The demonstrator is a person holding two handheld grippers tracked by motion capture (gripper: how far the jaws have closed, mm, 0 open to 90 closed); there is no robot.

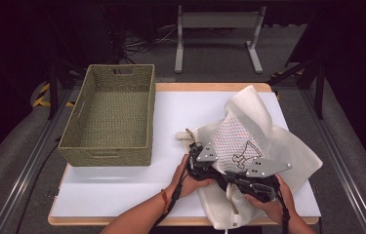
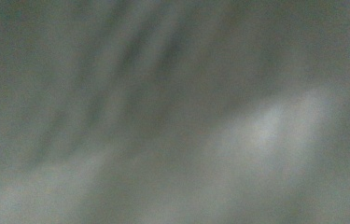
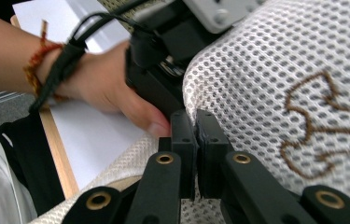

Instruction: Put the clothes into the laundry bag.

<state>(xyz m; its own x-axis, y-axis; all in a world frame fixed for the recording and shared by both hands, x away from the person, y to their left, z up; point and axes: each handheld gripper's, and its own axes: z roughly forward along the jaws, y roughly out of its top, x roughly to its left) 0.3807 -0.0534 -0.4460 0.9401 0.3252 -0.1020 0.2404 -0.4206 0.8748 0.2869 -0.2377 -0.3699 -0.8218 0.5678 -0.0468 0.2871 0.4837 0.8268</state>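
Right of the basket [image 1: 106, 117], we fold the mesh garment [image 1: 249, 141].
Right gripper [image 3: 196, 140] jaws pinch its edge; left gripper [image 1: 201, 161] jaws unclear; we keep the cloth taut.

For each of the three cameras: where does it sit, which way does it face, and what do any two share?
High view: above the person's side, looking forward and down at the table, basket and garment; both forearms show.
Left gripper view: pressed close to something pale, all blur.
Right gripper view: along the right gripper, shut on the garment; the left hand shows.
High and right views share garment and left hand.
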